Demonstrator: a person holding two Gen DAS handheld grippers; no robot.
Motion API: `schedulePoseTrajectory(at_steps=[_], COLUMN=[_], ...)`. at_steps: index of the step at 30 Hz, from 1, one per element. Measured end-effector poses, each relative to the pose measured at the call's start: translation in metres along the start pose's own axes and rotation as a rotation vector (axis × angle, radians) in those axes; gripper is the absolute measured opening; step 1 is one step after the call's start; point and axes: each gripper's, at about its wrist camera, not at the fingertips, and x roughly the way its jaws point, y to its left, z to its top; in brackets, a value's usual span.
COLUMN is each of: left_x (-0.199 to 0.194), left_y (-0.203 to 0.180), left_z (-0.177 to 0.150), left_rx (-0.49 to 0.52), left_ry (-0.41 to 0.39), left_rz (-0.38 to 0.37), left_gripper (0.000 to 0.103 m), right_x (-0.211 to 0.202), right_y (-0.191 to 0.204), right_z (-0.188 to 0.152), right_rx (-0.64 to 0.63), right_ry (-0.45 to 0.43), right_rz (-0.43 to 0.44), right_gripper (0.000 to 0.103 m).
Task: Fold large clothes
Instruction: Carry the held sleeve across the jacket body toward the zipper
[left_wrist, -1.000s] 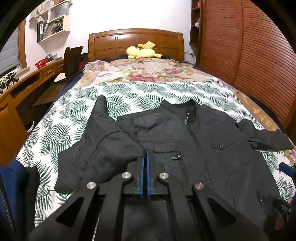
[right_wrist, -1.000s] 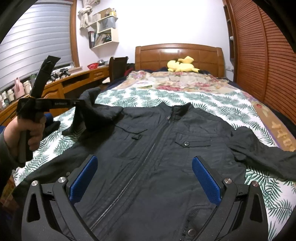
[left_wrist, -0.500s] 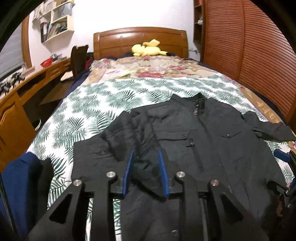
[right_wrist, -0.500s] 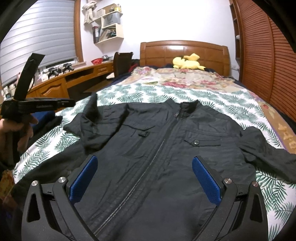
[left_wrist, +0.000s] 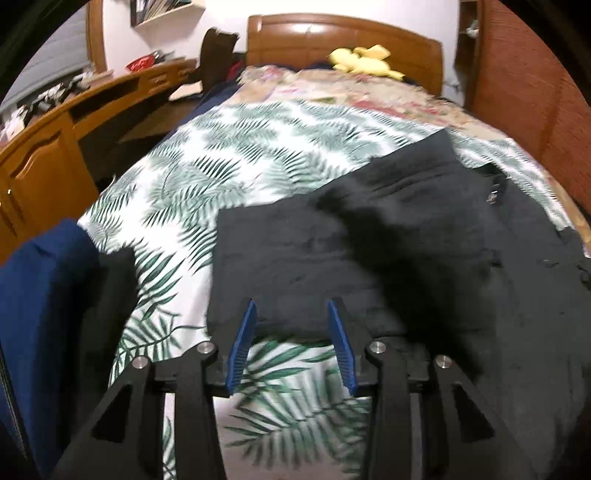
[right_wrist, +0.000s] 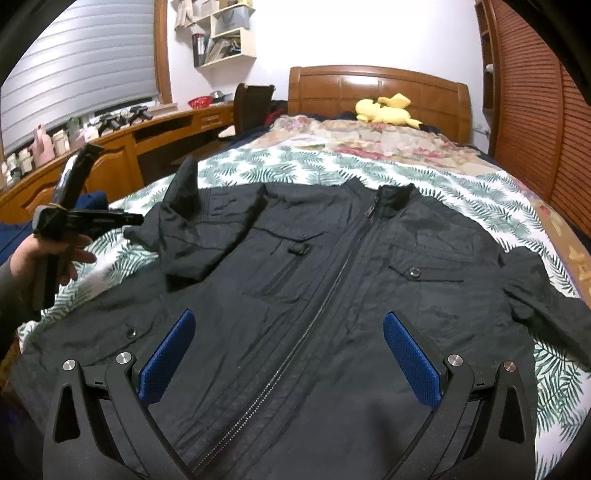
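A black zip jacket (right_wrist: 332, 288) lies front up on the leaf-print bedspread (right_wrist: 461, 192). Its left sleeve (right_wrist: 207, 236) is folded in across the chest. Its right sleeve (right_wrist: 543, 295) still lies spread out to the right. In the left wrist view the jacket (left_wrist: 369, 251) fills the right half. My left gripper (left_wrist: 291, 343) is open and empty, just off the jacket's left edge, over the bedspread (left_wrist: 229, 173). It also shows in the right wrist view (right_wrist: 136, 219). My right gripper (right_wrist: 288, 354) is wide open and empty above the jacket's lower front.
A wooden desk (right_wrist: 122, 155) runs along the left of the bed. A wooden headboard (right_wrist: 376, 88) with a yellow plush toy (right_wrist: 384, 110) is at the far end. A louvred wooden wardrobe (right_wrist: 535, 110) stands on the right. A dark blue cloth (left_wrist: 40, 295) lies at the near left.
My left gripper opened, let go of the left sleeve on the jacket's chest, and pulled back left off the jacket. My right gripper stayed open above the lower front.
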Motion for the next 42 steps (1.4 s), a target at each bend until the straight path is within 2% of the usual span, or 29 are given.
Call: schedulePoseTrajectory(at_steps=[7,10,14,22,23,24,25,27,28,30,31,35,42], left_x=[0.026,0.032,0.046,0.045,0.045,0.045,0.044,0.043,0.040,0.026,0.018,-0.030,-0.107], left_y=[0.028,0.033,0.040,0.035,0.034,0.033,0.032,0.030,0.027,0.018,0.015,-0.010,-0.073], left_z=[-0.006,-0.005,-0.007,-0.011,-0.012,-0.013,-0.013,-0.014,-0.014,-0.013,-0.011,0.006,0.026], left_rx=[-0.044,-0.040,-0.067,-0.077,-0.077,-0.075,-0.076,-0.073,-0.070,-0.051,-0.050,-0.026,0.084], left_ry=[0.035,0.033,0.074,0.091,0.093,0.095,0.097,0.102,0.096,0.039,0.019,-0.100,-0.223], left_rz=[0.061,0.114,0.096,0.097,0.090,0.064,0.045,0.022,0.019,0.075,0.076,0.041,-0.044], left_gripper=[0.045,0.045,0.045,0.045,0.041,0.030,0.027,0.007,0.006,0.005,0.005,0.004,0.003], right_x=[0.007,0.011,0.014,0.015,0.014,0.014,0.013,0.011,0.010,0.005,0.003,-0.005,-0.028], right_y=[0.005,0.007,0.010,0.011,0.011,0.011,0.012,0.012,0.012,0.012,0.011,0.008,-0.003], right_z=[-0.002,-0.003,-0.005,-0.005,-0.005,-0.005,-0.005,-0.004,-0.004,-0.003,-0.003,-0.003,-0.002], right_rx=[-0.020,-0.026,-0.034,-0.036,-0.035,-0.036,-0.037,-0.041,-0.041,-0.042,-0.042,-0.046,-0.033], right_ry=[0.017,0.025,0.035,0.037,0.036,0.034,0.030,0.023,0.019,0.013,0.010,-0.004,-0.038], right_rz=[0.003,0.006,0.008,0.009,0.010,0.011,0.012,0.010,0.010,0.011,0.010,0.003,-0.028], right_gripper=[0.103,0.103,0.103,0.103,0.103,0.103,0.103,0.103,0.103,0.103,0.103,0.103,0.103])
